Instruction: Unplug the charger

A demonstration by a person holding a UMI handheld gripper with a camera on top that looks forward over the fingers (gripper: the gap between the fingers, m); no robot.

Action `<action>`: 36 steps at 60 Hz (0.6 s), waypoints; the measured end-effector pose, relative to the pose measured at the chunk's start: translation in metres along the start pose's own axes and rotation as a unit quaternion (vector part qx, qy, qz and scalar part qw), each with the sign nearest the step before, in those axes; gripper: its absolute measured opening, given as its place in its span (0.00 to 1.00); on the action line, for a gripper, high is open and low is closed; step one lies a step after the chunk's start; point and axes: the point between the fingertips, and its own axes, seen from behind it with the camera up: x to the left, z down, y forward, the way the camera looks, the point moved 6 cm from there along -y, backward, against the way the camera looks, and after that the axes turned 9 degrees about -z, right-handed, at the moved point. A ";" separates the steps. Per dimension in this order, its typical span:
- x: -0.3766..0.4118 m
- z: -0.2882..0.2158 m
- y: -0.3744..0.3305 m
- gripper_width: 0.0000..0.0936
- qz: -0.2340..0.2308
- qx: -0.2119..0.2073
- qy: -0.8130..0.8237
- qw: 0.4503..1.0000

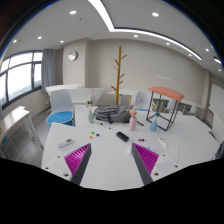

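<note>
My gripper [112,152] is open and empty, held above a white table [112,170]. Its magenta pads [79,156] stand wide apart with bare tabletop between them. A small black block [122,136], possibly the charger, lies on the table just ahead of the fingers. I cannot make out a cable or a socket on it. Further back on the table lie a pink bottle [133,121] and a cluster of greenish items [96,116].
Small coloured bits lie beside the left finger [68,143] and the right finger [160,142]. A blue chair [60,117] stands at the table's left. A stool with an orange top [166,95] and a wooden coat stand [119,70] are beyond the table.
</note>
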 end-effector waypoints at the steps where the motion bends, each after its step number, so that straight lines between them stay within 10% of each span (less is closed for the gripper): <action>1: -0.001 0.001 0.000 0.91 0.003 0.001 0.000 1.000; 36: -0.120 0.110 0.015 0.91 0.111 0.055 0.022 0.992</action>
